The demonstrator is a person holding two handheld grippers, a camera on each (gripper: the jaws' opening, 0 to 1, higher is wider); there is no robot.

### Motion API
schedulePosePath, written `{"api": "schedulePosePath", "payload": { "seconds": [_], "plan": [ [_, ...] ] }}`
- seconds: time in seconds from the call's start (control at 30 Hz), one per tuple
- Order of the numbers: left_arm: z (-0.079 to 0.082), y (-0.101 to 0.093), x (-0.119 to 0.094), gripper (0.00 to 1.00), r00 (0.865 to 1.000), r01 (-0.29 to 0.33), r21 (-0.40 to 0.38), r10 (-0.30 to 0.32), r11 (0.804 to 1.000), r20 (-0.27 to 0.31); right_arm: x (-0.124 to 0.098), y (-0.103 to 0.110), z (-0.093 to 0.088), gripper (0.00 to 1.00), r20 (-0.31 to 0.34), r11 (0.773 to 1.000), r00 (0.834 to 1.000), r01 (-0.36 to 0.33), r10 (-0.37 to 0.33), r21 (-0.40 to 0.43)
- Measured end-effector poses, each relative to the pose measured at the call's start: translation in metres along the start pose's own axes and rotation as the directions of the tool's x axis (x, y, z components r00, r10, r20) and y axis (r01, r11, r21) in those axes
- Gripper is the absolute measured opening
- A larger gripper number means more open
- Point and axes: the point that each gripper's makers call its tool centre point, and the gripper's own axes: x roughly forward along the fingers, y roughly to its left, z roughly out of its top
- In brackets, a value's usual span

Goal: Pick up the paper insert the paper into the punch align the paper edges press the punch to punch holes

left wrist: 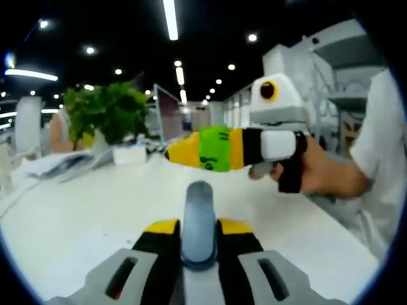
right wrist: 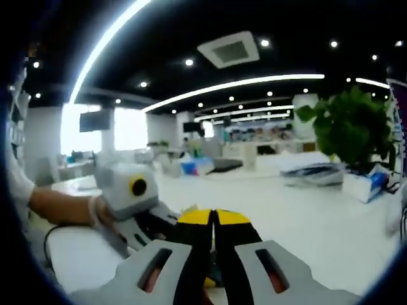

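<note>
Left gripper: low over the white bench, and its yellow-tipped fingers are clamped on a grey upright handle, looks like the punch lever, right between them.
Right gripper: seen from the left gripper view, held in a hand up above the bench, yellow fingers pressed together.
Right gripper's own view: its fingers meet tip to tip, nothing between them; the left gripper sits just to their left, a hand on it.
Paper: some sheets lie far back on the bench beside a leafy plant, well apart from both grippers.
</note>
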Motion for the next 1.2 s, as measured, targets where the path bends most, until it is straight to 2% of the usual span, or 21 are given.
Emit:
{"api": "schedulePosePath", "payload": {
  "seconds": [0.1, 0.17, 0.23, 0.3, 0.4, 0.43, 0.47, 0.5, 0.6, 0.67, 0.7, 0.73, 0.77, 0.8, 0.87, 1.0, 1.2],
  "plan": [
    [0.000, 0.000, 0.000, 0.25, 1.000, 0.002, 0.000, -0.002, 1.000, 0.000, 0.003, -0.003, -0.011, 0.04, -0.044, 0.999, 0.999, 0.022, -0.024, -0.044],
    [0.000, 0.000, 0.000, 0.25, 1.000, 0.002, -0.001, -0.002, 1.000, 0.000, 0.005, -0.005, -0.009, 0.04, -0.029, 0.999, 0.999, 0.027, -0.028, -0.044],
    [0.000, -0.001, 0.000, 0.25, 1.000, 0.003, 0.002, -0.003, 1.000, 0.000, 0.005, -0.006, -0.011, 0.04, -0.048, 0.998, 0.998, 0.034, -0.036, -0.054],
    [0.000, -0.001, 0.000, 0.25, 1.000, 0.003, -0.001, -0.003, 1.000, 0.000, 0.005, -0.007, -0.012, 0.03, -0.060, 0.994, 0.996, 0.055, -0.062, -0.099],
    [0.000, -0.001, 0.000, 0.25, 1.000, 0.003, -0.001, -0.003, 1.000, 0.000, 0.005, -0.007, -0.012, 0.02, -0.060, 0.993, 0.996, 0.059, -0.065, -0.100],
    [0.000, -0.001, 0.001, 0.25, 1.000, 0.003, 0.001, -0.003, 1.000, -0.001, 0.001, -0.017, -0.024, 0.02, -0.108, 0.990, 0.988, 0.099, -0.110, -0.102],
    [0.000, -0.001, 0.001, 0.25, 1.000, 0.003, -0.001, -0.003, 1.000, 0.000, 0.001, -0.016, -0.022, 0.02, -0.083, 0.992, 0.992, 0.090, -0.098, -0.086],
    [0.000, -0.001, 0.001, 0.25, 1.000, 0.004, -0.001, -0.004, 1.000, -0.001, 0.000, -0.017, -0.024, 0.02, -0.096, 0.995, 0.991, 0.094, -0.097, -0.036],
    [0.000, -0.001, 0.001, 0.25, 1.000, 0.004, 0.004, -0.004, 1.000, -0.001, 0.000, -0.016, -0.024, 0.01, -0.100, 0.995, 0.990, 0.100, -0.103, -0.030],
    [0.000, -0.001, 0.001, 0.25, 1.000, 0.005, 0.001, -0.005, 1.000, -0.001, 0.000, -0.021, -0.037, 0.01, -0.141, 0.991, 0.981, 0.128, -0.131, -0.034],
    [0.000, -0.001, 0.001, 0.25, 1.000, 0.004, 0.002, -0.004, 1.000, -0.001, -0.001, -0.024, -0.047, 0.01, -0.168, 0.991, 0.977, 0.135, -0.134, -0.005],
    [-0.001, 0.000, 0.001, 0.25, 1.000, 0.003, 0.002, -0.003, 1.000, -0.006, 0.000, -0.023, -0.049, 0.01, -0.144, 0.984, 0.983, 0.131, -0.113, 0.120],
    [-0.001, -0.001, 0.001, 0.25, 1.000, 0.004, 0.004, -0.004, 1.000, -0.003, -0.001, -0.027, -0.050, 0.01, -0.137, 0.982, 0.985, 0.125, -0.106, 0.138],
    [0.000, -0.001, 0.001, 0.25, 1.000, 0.004, 0.002, -0.004, 1.000, -0.002, -0.002, -0.030, -0.051, 0.01, -0.150, 0.985, 0.982, 0.130, -0.112, 0.116],
    [0.000, -0.001, 0.002, 0.25, 1.000, 0.004, 0.001, -0.004, 1.000, -0.002, -0.002, -0.028, -0.052, 0.01, -0.151, 0.983, 0.982, 0.134, -0.115, 0.123],
    [0.000, -0.001, 0.002, 0.25, 1.000, 0.005, 0.002, -0.005, 1.000, -0.001, -0.002, -0.026, -0.051, 0.01, -0.128, 0.982, 0.986, 0.123, -0.105, 0.142],
    [0.000, -0.001, 0.002, 0.25, 1.000, 0.002, 0.003, -0.002, 1.000, -0.002, -0.002, -0.022, -0.045, 0.02, -0.103, 0.988, 0.988, 0.125, -0.115, 0.092]
  ]
}}
